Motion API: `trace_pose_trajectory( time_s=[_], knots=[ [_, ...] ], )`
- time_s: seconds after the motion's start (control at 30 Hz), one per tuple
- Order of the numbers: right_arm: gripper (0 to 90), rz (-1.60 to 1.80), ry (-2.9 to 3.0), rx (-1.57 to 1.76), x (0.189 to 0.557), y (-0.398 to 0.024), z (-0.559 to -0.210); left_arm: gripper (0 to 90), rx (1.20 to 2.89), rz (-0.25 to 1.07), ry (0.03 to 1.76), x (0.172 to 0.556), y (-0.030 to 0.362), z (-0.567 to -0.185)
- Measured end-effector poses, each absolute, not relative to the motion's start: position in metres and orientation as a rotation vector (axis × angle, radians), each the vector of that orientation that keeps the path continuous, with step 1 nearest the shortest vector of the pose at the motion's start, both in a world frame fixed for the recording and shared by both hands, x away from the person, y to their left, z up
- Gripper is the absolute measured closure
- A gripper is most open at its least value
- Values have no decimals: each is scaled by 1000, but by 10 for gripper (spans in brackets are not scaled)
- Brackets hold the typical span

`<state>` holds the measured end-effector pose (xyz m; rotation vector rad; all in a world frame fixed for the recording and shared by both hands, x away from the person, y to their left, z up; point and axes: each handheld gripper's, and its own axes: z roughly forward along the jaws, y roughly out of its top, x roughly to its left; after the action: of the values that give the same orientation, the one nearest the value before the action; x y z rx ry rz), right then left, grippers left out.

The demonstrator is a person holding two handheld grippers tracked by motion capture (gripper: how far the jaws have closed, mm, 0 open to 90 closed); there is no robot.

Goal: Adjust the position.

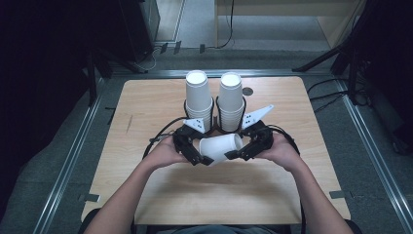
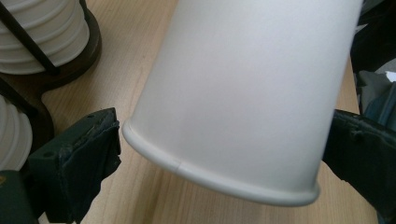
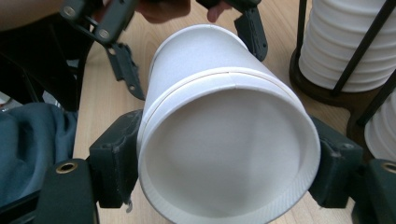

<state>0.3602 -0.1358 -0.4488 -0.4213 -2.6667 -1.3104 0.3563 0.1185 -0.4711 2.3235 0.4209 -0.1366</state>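
Note:
A white paper cup point(image 1: 221, 146) lies on its side just above the wooden table point(image 1: 146, 102), held between both grippers. My left gripper point(image 1: 202, 159) closes on the rolled mouth rim; in the left gripper view the cup point(image 2: 243, 93) spans the space between the two pads point(image 2: 84, 158). My right gripper point(image 1: 234, 154) is shut on the base end, and the right gripper view looks into the recessed bottom of the cup point(image 3: 224, 154), with a black pad point(image 3: 116, 154) pressed on either side. Beyond the cup there, the left gripper's fingers point(image 3: 126, 70) flank it.
Two tall stacks of white cups point(image 1: 198, 97) point(image 1: 230, 95) stand upside down in a black wire holder point(image 1: 214, 127) right behind the grippers. The holder's base and stacks appear at the edges of both gripper views point(image 2: 70, 70) point(image 3: 345, 56). Bare tabletop lies to both sides.

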Motion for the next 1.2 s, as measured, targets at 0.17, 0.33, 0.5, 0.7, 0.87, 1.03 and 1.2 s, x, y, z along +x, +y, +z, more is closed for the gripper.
trace_pose_trajectory(
  time_s=[0.17, 0.33, 0.5, 0.7, 0.87, 1.03, 1.2],
  knots=[
    [240, -1342, -2651, -418, 359, -137, -445, 0, 2292, -129, 418, 355, 117, -471],
    [240, -1384, -2635, -404, 358, -137, -442, 0, 2273, -142, 416, 354, 114, -472],
    [240, -1432, -2600, -397, 357, -136, -438, 0, 2217, -164, 434, 354, 114, -471],
    [238, -1443, -2588, -399, 357, -137, -438, 70, 2226, -148, 415, 353, 115, -467],
    [214, -1422, -2591, -392, 356, -135, -439, 78, 2264, -175, 407, 354, 116, -464],
    [163, -1370, -2644, -393, 355, -132, -441, 78, 2288, -225, 438, 357, 121, -464],
    [163, -1305, -2700, -409, 354, -131, -445, 79, 2315, -219, 457, 358, 125, -461]
  ],
)
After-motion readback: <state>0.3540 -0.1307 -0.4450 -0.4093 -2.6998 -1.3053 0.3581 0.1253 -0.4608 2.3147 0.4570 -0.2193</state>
